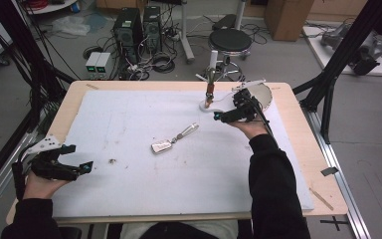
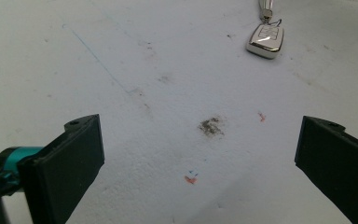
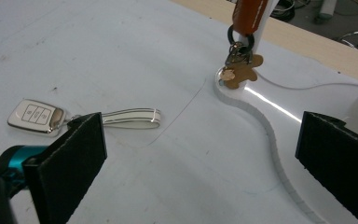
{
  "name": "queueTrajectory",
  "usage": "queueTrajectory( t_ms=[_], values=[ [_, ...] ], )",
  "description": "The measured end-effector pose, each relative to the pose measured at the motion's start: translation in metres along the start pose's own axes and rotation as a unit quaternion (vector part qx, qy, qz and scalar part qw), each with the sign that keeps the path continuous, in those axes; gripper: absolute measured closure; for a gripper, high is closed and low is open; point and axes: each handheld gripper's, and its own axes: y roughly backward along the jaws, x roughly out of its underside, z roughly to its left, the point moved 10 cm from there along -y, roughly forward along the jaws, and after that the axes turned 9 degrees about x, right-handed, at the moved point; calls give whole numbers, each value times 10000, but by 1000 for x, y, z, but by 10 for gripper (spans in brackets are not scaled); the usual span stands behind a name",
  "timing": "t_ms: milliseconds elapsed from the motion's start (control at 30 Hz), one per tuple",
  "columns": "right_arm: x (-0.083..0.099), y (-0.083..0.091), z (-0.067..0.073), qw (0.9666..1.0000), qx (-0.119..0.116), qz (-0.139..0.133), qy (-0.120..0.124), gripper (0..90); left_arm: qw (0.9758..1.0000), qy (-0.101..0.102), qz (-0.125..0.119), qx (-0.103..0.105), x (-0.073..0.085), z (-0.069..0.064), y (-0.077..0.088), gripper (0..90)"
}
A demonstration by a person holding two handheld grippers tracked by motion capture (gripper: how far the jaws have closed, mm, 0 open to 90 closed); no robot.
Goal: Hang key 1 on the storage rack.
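Observation:
A silver car key fob point(image 1: 161, 146) with a pale loop strap point(image 1: 186, 131) lies in the middle of the white mat point(image 1: 129, 114). At the back right, a white curved stand point(image 1: 214, 106) carries a post from which an orange leather keychain point(image 1: 209, 92) hangs. My right gripper point(image 1: 219, 117) hovers just right of the stand's base, open, with nothing between its fingers. In the right gripper view the fob point(image 3: 36, 116) lies at the left and a gingerbread-shaped charm point(image 3: 240, 72) dangles over the stand's base point(image 3: 270, 135). My left gripper point(image 1: 82, 167) rests open near the front left, and the fob point(image 2: 265, 39) lies far ahead of it.
A white round plate-like piece point(image 1: 263, 94) sits behind the right hand. The wooden table edge point(image 1: 298, 129) borders the mat. Small dirt marks point(image 2: 210, 126) dot the mat. A stool point(image 1: 230, 41), computer towers point(image 1: 129, 30) and cables stand on the floor beyond.

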Motion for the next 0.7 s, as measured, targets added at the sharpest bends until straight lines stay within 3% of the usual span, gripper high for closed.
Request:
queueTrajectory(
  t_ms=[267, 700],
  values=[
    [15, 5, 8, 9999, -85, -107, 11, 8, 10000, 9, 4, -1, 1, 1, 0, 17],
    [39, 24, 7, 9995, -113, -282, -53, 9, 10000, 23, -9, -18, 1, 1, 1, 17]
  ],
)
